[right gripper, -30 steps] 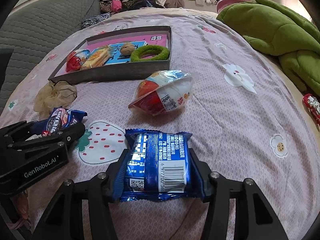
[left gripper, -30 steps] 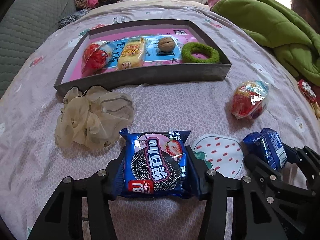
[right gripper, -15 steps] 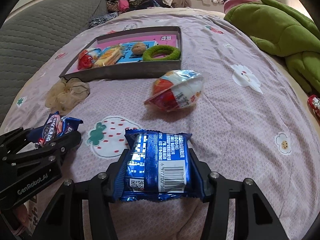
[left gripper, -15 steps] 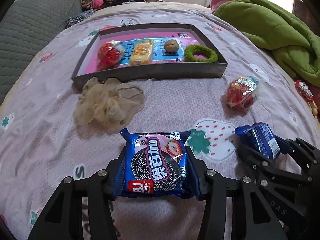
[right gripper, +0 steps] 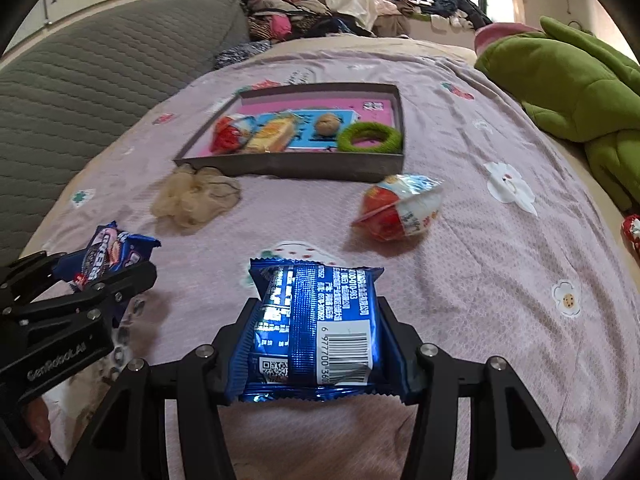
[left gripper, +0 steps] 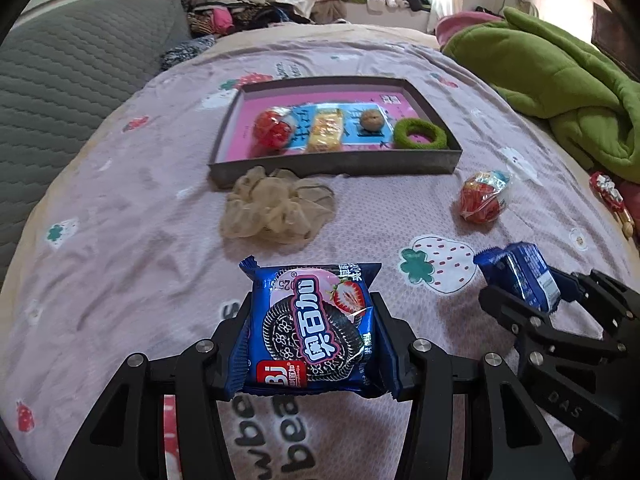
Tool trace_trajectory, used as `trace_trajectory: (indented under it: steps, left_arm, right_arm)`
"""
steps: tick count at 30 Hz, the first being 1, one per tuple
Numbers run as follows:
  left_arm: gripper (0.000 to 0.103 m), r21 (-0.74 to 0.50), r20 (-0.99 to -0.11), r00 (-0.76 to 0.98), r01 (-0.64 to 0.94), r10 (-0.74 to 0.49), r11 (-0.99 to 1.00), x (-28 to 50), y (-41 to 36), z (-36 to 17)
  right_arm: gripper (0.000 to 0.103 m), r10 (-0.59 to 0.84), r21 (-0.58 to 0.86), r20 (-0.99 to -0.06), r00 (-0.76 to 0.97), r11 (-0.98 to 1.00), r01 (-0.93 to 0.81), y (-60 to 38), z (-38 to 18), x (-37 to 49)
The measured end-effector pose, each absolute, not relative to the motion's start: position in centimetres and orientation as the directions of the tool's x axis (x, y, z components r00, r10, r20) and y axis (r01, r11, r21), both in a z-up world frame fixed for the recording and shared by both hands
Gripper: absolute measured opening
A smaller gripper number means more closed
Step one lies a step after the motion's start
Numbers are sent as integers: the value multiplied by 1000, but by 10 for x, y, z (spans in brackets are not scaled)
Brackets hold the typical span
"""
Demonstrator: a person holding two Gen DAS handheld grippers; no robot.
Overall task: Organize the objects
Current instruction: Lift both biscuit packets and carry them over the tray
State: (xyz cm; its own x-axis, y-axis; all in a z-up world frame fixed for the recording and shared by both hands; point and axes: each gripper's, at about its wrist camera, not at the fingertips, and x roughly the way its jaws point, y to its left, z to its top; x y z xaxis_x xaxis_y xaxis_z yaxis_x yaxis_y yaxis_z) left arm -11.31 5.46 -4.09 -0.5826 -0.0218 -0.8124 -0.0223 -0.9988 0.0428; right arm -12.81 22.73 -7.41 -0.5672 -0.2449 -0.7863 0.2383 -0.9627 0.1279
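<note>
Left gripper point(left gripper: 314, 332) has its fingers clamped on a cookie pack point(left gripper: 314, 324), face up, gripped by its side edges so it rides flat; right gripper point(right gripper: 316, 340) clamps a second pack point(right gripper: 316, 328), barcode up, the same way. Both packs hang clear of the bed point(left gripper: 120, 240), and ahead of the fingers lies the tray point(left gripper: 336, 166), likely their destination. A scrunchie point(left gripper: 276, 208) and wrapped egg point(right gripper: 400, 208) wait between fingers and tray.

Both wrist views angled down, sharing tray point(left gripper: 336, 166)
</note>
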Motion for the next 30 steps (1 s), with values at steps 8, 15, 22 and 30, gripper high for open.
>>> trace_trajectory:
  steps: [8, 15, 22, 30]
  left_arm:
    - [54, 12, -787, -616, 0, -10, -1000, -93, 41, -19]
    - [54, -16, -760, -650, -4, 15, -1000, -83, 31, 4]
    - [54, -34, -755, -656, -4, 28, -999, -78, 24, 9]
    - [54, -58, -736, -675, -13, 51, -998, -73, 17, 19]
  right_arm:
    - [55, -280, 127, -758, -589, -949, 287, 221, -58, -96]
    - [55, -287, 110, -724, -627, -946, 306, 214, -33, -79]
    - [55, -285, 109, -712, -641, -948, 300, 209, -24, -75]
    - [55, -286, 108, -689, -666, -949, 295, 204, -7, -76]
